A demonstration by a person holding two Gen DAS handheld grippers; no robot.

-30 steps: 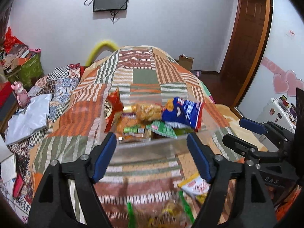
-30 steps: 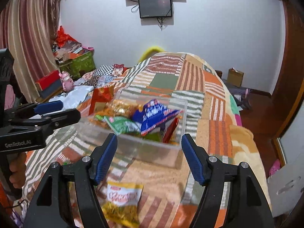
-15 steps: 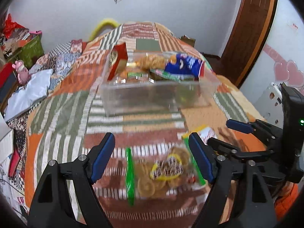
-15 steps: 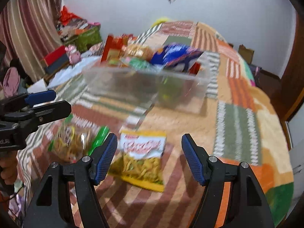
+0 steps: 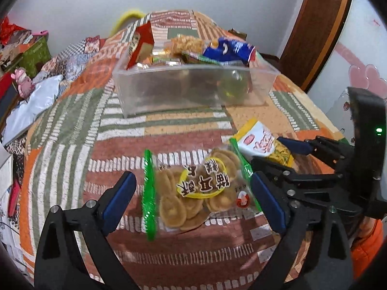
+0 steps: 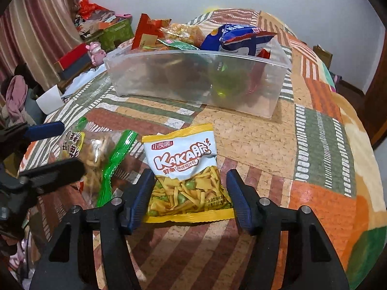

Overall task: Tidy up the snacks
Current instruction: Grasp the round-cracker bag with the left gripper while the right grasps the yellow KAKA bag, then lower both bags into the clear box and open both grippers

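A clear plastic bin holding several snack packs stands on the patchwork bedspread. In front of it lie a clear cookie bag with green edges and a yellow KAKA chip bag. My left gripper is open, its fingers on either side of the cookie bag. My right gripper is open, its fingers on either side of the chip bag's lower half. Each gripper shows at the edge of the other's view.
The bed drops off to the right, toward a brown door. To the left are a pink toy, boxes and a white bag.
Both grippers have dropped down and forward from above the bin to the two bags on the bedspread. The bags now sit between the open fingers.
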